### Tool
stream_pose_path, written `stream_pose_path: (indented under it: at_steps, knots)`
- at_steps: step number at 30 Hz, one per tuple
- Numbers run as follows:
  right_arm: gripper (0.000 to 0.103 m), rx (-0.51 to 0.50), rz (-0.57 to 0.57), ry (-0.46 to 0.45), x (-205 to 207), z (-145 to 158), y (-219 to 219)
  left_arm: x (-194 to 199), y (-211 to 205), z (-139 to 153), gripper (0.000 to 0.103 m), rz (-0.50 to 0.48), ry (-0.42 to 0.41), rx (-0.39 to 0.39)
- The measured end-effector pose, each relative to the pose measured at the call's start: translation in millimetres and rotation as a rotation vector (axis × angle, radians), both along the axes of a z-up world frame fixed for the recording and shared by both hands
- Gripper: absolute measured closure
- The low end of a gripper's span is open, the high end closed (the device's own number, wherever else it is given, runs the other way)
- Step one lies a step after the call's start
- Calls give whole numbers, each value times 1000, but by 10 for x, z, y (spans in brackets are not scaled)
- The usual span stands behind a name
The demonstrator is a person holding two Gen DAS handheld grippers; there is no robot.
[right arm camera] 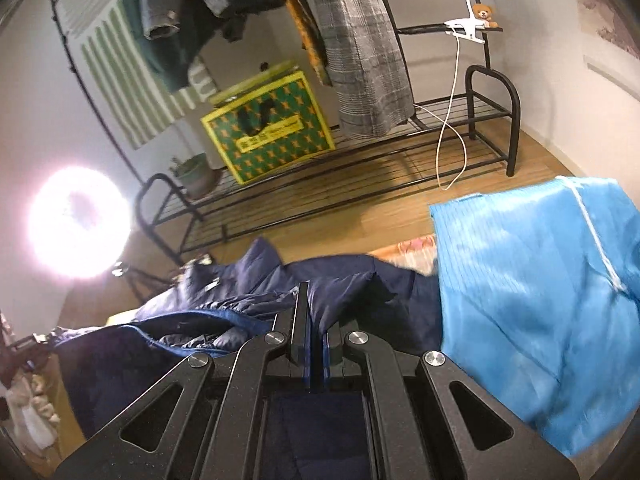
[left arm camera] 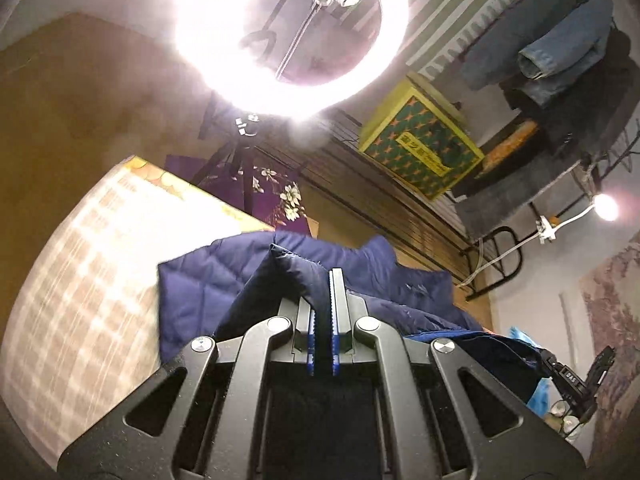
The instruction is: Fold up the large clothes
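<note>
A large navy quilted jacket (left arm camera: 208,280) hangs lifted in front of both cameras. My left gripper (left arm camera: 326,276) is shut on a fold of its fabric, which drapes over the left finger. In the right wrist view the same navy jacket (right arm camera: 360,280) spreads ahead, and my right gripper (right arm camera: 310,292) is shut on its edge, with cloth bunched around the fingers. The other gripper shows at the far right edge of the left wrist view (left arm camera: 580,380). The jacket's lower part is hidden below the grippers.
A checked bedspread (left arm camera: 80,280) lies at left. A bright blue garment (right arm camera: 540,300) lies right of the jacket. A black metal clothes rack (right arm camera: 492,112) with hung clothes, a green and yellow box (right arm camera: 268,132) and a glaring ring light (left arm camera: 292,32) stand beyond on the wood floor.
</note>
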State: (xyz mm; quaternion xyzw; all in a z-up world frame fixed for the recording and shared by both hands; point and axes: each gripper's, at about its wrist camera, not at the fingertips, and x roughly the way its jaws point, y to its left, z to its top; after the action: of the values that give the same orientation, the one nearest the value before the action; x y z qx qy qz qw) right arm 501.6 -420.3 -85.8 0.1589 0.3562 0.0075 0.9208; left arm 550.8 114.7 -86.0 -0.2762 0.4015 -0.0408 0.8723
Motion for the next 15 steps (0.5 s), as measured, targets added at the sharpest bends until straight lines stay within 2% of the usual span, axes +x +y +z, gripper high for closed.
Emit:
stream_pose_path:
  at_steps: [7, 11, 15]
  knots:
    - [101, -36, -42, 46, 570, -403, -27, 572, -132, -470, 100, 21, 38, 29]
    - [101, -67, -51, 73, 774, -629, -24, 736, -222, -664, 100, 12, 46, 69]
    - [101, -98, -60, 106, 898, -816, -28, 859, -242, -826, 100, 13, 59, 66]
